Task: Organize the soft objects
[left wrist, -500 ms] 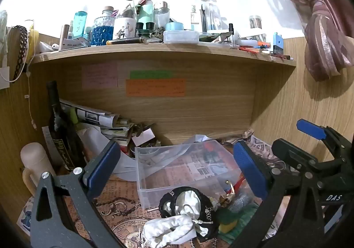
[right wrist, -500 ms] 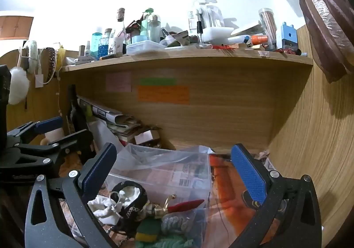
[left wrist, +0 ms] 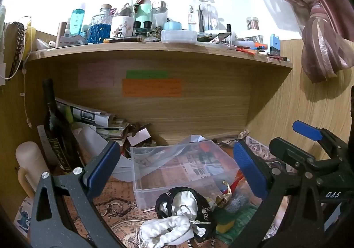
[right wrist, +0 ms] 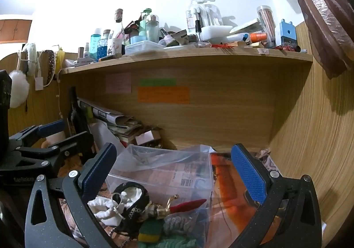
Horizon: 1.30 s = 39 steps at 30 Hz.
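A pile of soft things lies on the desk in front of a clear plastic box (left wrist: 183,170): a white drawstring pouch (left wrist: 166,229), a black-trimmed pouch (left wrist: 183,203), a green-yellow sponge (left wrist: 224,223) and a grey knitted piece (left wrist: 237,202). My left gripper (left wrist: 177,170) is open and empty above them. My right gripper (right wrist: 174,172) is open and empty, just right of the left one; it shows in the left wrist view (left wrist: 309,159). In the right wrist view I see the box (right wrist: 177,172), white pouch (right wrist: 104,208), sponge (right wrist: 150,231) and a red tassel (right wrist: 188,204).
A wooden shelf (left wrist: 154,49) crowded with bottles hangs above. Rolled papers (left wrist: 88,115), a dark bottle (left wrist: 55,133) and a cream mug (left wrist: 28,159) stand at the left. A wooden wall (right wrist: 309,137) closes the right side. A curtain (left wrist: 320,44) hangs at the upper right.
Both grippers have shifted very slightly; the pile and the box sit as before.
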{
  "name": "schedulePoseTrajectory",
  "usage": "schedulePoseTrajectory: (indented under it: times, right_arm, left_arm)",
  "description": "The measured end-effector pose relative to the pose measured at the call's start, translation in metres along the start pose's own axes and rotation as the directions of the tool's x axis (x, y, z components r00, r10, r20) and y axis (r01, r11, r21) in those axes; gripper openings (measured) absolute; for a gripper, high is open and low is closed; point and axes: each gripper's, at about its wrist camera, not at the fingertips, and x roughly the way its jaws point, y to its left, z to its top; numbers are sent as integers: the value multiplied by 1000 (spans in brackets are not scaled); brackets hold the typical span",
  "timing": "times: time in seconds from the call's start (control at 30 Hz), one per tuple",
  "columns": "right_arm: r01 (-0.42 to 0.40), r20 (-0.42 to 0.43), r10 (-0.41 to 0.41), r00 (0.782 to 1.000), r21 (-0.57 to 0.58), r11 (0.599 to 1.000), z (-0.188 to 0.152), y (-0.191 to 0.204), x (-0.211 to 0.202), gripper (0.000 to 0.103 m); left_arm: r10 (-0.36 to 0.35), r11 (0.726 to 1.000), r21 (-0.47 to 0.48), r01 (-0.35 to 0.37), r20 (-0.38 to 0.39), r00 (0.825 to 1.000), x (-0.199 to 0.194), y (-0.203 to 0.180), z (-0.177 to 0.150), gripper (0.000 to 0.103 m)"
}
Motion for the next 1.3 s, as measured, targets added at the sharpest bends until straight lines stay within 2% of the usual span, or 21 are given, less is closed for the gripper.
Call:
schedulePoseTrajectory:
  times: [1.3]
  right_arm:
    - [-4, -5, 4, 1000, 16, 1000, -1, -1, 2, 103]
  left_arm:
    - [-4, 1000, 2, 4, 1, 1000, 0, 1, -2, 103]
